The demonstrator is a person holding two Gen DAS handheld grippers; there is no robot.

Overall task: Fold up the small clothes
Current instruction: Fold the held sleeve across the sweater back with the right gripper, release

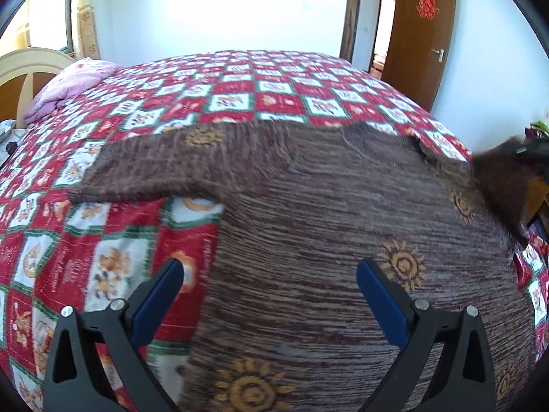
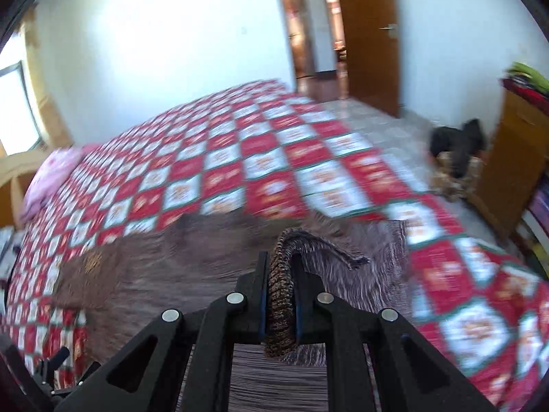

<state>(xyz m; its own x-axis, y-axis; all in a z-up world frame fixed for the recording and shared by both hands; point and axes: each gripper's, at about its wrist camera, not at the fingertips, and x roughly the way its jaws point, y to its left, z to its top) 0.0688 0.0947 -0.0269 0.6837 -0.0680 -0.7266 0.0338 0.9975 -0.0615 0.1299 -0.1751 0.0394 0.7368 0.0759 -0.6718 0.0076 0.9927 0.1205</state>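
Note:
A brown knitted sweater (image 1: 343, 213) with orange sun patterns lies spread on the bed, one sleeve (image 1: 164, 168) stretched to the left. My left gripper (image 1: 271, 271) is open and empty, hovering above the sweater's lower left part. My right gripper (image 2: 279, 274) is shut on the ribbed cuff (image 2: 281, 295) of the sweater's right sleeve and holds it lifted over the sweater's body (image 2: 171, 267). In the left wrist view the right gripper (image 1: 535, 147) shows at the far right edge with the raised sleeve.
The bed carries a red, white and green checked cover (image 1: 240, 89). A pink quilt (image 1: 72, 82) lies by the headboard at the left. An open brown door (image 1: 422, 34) and a wooden cabinet (image 2: 514, 158) stand to the right.

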